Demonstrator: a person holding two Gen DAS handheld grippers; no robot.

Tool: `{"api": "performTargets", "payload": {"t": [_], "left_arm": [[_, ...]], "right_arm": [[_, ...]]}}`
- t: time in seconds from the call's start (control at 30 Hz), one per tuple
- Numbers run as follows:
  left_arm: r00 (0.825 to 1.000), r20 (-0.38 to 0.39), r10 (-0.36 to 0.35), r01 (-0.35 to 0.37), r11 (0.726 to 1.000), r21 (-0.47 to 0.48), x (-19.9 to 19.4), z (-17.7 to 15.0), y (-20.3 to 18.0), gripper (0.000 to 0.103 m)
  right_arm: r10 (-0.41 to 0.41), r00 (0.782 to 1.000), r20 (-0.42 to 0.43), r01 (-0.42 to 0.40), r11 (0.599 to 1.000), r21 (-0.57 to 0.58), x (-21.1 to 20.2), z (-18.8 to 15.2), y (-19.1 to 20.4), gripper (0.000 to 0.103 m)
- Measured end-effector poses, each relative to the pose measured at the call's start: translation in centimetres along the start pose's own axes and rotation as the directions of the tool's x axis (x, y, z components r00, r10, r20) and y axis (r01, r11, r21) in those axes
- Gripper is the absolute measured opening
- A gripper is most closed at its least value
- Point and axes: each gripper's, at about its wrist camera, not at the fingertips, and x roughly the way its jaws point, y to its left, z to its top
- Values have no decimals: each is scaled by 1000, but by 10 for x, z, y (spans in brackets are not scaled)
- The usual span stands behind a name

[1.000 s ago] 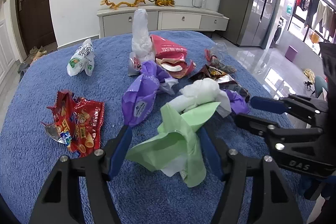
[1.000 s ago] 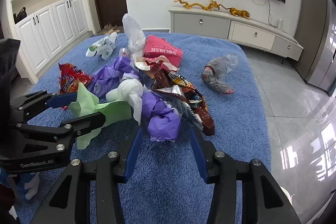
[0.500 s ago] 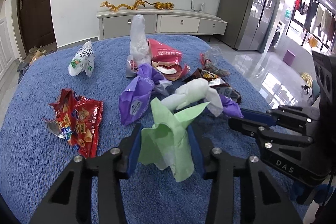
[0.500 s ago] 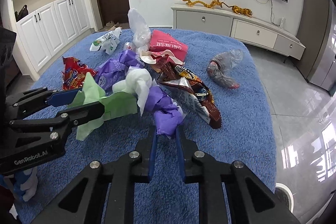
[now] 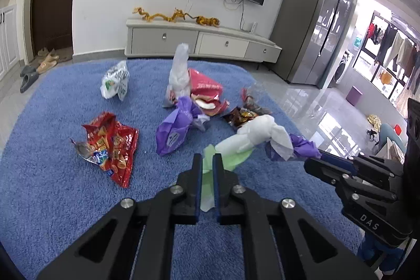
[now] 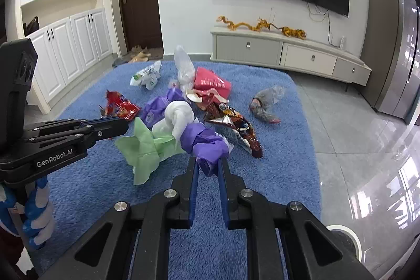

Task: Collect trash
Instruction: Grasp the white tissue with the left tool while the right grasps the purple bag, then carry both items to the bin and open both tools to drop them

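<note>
Left gripper [image 5: 207,162]: jaws closed flat on a green bag [image 6: 143,148], which hangs crumpled from the pads with its lower edge just above the blue rug [image 5: 52,188]. Right gripper [image 6: 208,165]: jaws nearly closed, clamped on a purple bag [image 6: 204,142]. A white bag [image 6: 178,117] runs between the green and purple bags and appears knotted or tangled with both; the exact join cannot be made out. All three bags sit off the rug as one bundle between the two tools.

Remaining trash on the rug:
- a red snack wrapper [image 5: 110,143], flat, to the left and well apart from the bundle;
- a second purple bag [image 5: 176,130] near the middle;
- a pink packet [image 6: 212,83] behind it, touching a tall clear bag [image 5: 179,70] standing upright;
- a dark brown wrapper [image 6: 233,125] just beside the held bundle;
- a white printed bag [image 5: 115,83] at the far left;
- a clear crumpled wrapper [image 6: 265,101] alone near the rug's right edge.
</note>
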Motion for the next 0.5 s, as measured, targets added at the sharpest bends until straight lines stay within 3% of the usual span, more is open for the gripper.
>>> {"api": "performTargets", "payload": {"t": [0.2,0.33,0.5], "left_arm": [[1000,10,24,-24,1000,2,-9,1,-3,7],[1000,3,-7,8,1000,-15,-10,1,-4,9],[997,-17,-78,79,996,30,-5,1,-23,10]], "right_arm": [[-13,998,54,13,1000,11,-24,0,-2,14],[-36,996,80,36,999,10,-37,-2,-4,14],[-50,995,83,49,999,19,-40,-7,-9,14]]}}
